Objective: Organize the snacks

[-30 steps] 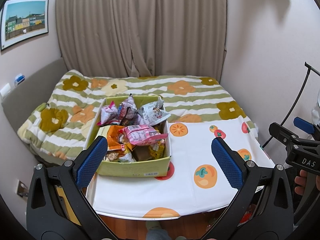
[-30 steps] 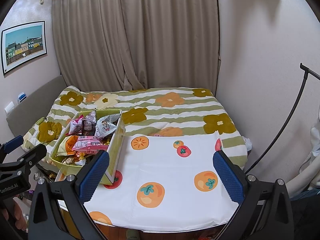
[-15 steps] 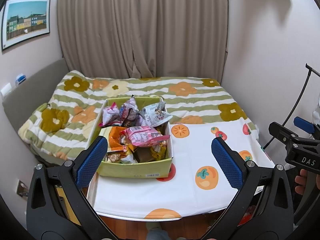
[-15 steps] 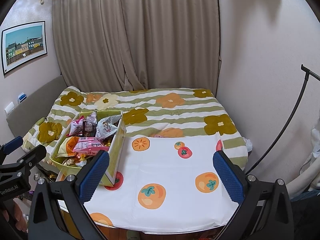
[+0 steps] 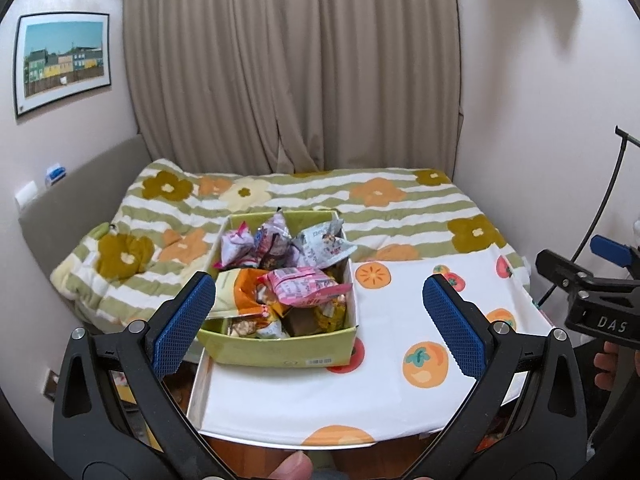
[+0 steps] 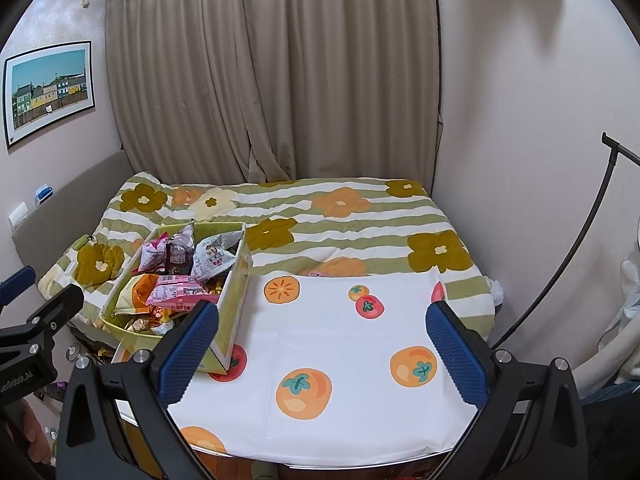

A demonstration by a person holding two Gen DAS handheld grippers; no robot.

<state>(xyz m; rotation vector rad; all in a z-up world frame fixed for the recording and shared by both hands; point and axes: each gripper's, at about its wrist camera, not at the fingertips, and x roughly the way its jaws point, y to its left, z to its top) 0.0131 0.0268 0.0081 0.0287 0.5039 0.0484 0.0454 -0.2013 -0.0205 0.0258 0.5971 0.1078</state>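
A yellow-green cardboard box (image 5: 280,346) stands at the left end of a table with a white fruit-print cloth (image 5: 392,332). It is heaped with several snack packets, among them a pink one (image 5: 304,290) on top, an orange one (image 5: 250,292) and a grey-white one (image 5: 324,244). The box also shows in the right wrist view (image 6: 232,304). My left gripper (image 5: 316,316) is open and empty, above the table's near edge in front of the box. My right gripper (image 6: 320,344) is open and empty, over the cloth (image 6: 340,344) to the right of the box.
A bed with a green-striped flower quilt (image 5: 380,208) lies behind the table, beige curtains (image 5: 292,68) beyond it. A framed picture (image 5: 62,60) hangs on the left wall. A black lamp stand (image 6: 568,264) leans at the right. The right gripper's body (image 5: 592,304) shows at the right edge.
Both views have tilted up slightly, so the box and table sit a little lower in frame. Both grippers stay open and empty.
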